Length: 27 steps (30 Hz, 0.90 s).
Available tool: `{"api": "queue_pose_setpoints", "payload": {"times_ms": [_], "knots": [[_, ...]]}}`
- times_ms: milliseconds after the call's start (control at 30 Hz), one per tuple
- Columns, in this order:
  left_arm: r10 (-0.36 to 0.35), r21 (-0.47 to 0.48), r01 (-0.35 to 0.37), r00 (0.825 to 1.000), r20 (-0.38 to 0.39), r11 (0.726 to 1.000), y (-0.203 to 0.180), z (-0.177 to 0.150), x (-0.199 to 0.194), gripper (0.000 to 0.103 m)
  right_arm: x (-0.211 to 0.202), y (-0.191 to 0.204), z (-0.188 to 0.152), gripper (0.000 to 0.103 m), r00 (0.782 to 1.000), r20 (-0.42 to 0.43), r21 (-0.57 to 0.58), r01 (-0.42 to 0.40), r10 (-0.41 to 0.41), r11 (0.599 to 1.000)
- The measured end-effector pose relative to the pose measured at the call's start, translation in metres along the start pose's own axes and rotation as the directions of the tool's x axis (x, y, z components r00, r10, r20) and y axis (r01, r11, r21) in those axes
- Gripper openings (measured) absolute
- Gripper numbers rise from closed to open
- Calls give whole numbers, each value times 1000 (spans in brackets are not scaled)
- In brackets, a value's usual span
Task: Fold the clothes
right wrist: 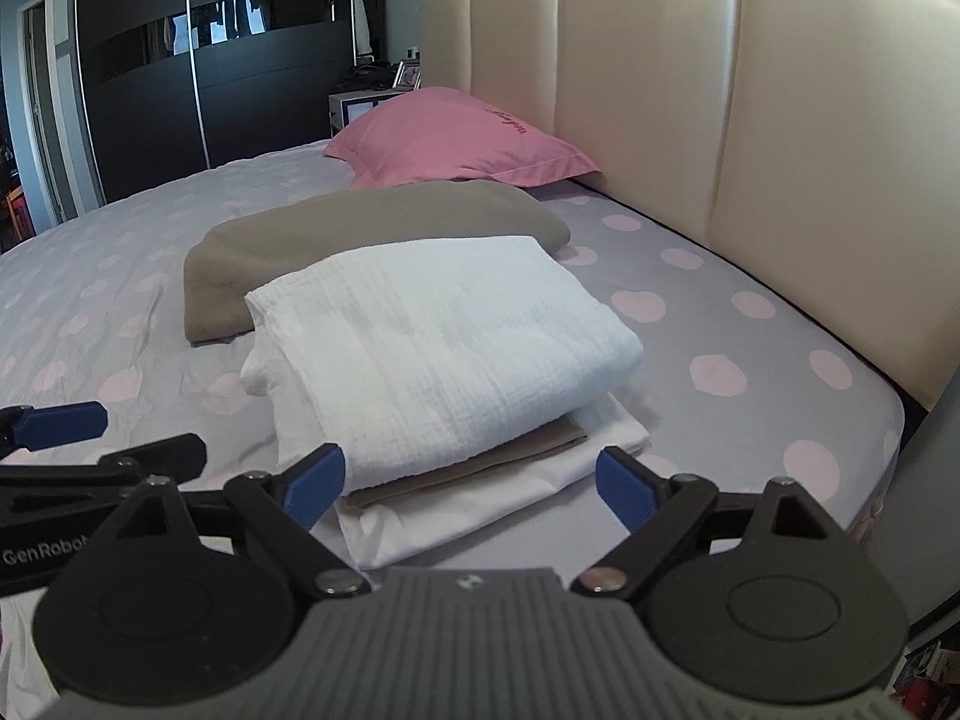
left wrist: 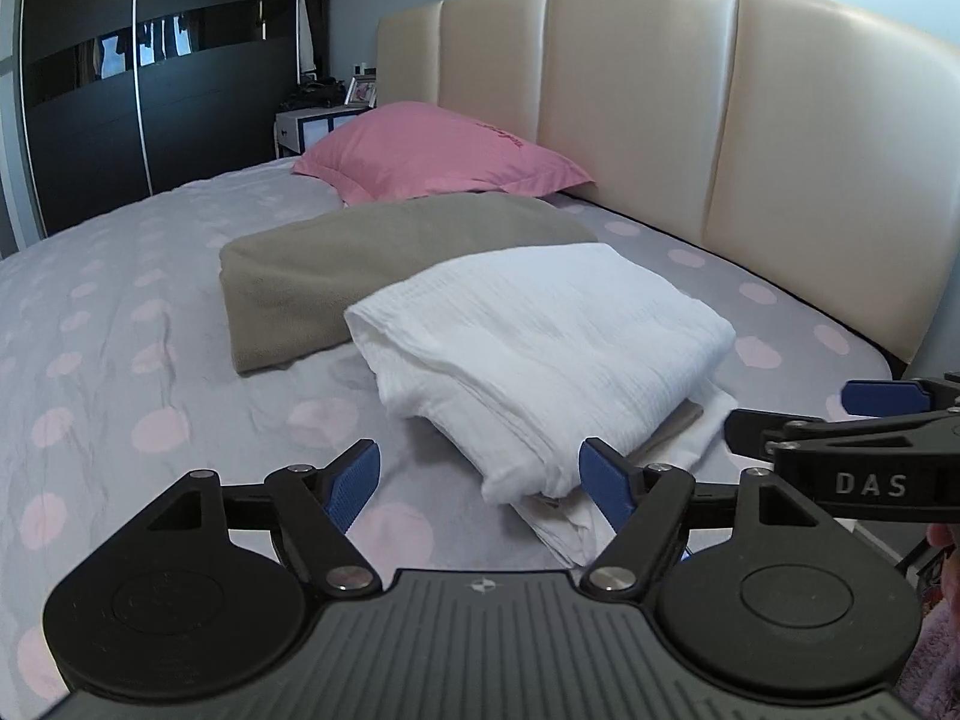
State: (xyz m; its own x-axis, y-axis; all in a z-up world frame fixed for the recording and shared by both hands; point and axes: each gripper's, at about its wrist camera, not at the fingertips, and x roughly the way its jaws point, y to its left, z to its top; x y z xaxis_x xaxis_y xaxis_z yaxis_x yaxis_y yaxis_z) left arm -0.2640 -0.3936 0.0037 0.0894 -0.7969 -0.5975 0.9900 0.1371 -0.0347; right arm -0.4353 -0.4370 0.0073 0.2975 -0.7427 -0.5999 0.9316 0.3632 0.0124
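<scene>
A folded white cloth (left wrist: 540,336) (right wrist: 438,348) lies on top of a small stack on the bed, over a thin tan piece (right wrist: 480,468) and a flat white piece (right wrist: 456,516). My left gripper (left wrist: 477,468) is open in front of the stack's near left corner, with its right pad (left wrist: 606,480) beside the corner and nothing pinched. My right gripper (right wrist: 468,468) is open, its jaws standing wide across the stack's near edge without pressing on it. Each gripper shows at the edge of the other's view: the right gripper (left wrist: 840,420) and the left gripper (right wrist: 90,432).
A folded taupe blanket (left wrist: 360,258) (right wrist: 336,240) lies just behind the stack, with a pink pillow (left wrist: 432,150) beyond it. The cream headboard (left wrist: 690,120) runs along the right. The bed sheet (left wrist: 120,330) is grey with pink dots. A dark wardrobe (left wrist: 150,90) stands at far left.
</scene>
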Motion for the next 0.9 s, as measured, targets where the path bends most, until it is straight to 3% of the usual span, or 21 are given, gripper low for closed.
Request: {"api": "queue_pose_setpoints", "payload": {"times_ms": [333, 700, 900], "knots": [[27, -30, -28, 999, -28, 999, 12, -5, 0, 74, 0, 6, -1, 92, 1000, -2, -32, -6, 6, 999], [97, 2, -97, 995, -23, 995, 10, -7, -2, 74, 1, 12, -1, 93, 1000, -3, -51, -22, 22, 998], [69, -20, -69, 997, -37, 997, 12, -8, 0, 74, 2, 15, -2, 93, 1000, -7, -61, -28, 27, 998]]}}
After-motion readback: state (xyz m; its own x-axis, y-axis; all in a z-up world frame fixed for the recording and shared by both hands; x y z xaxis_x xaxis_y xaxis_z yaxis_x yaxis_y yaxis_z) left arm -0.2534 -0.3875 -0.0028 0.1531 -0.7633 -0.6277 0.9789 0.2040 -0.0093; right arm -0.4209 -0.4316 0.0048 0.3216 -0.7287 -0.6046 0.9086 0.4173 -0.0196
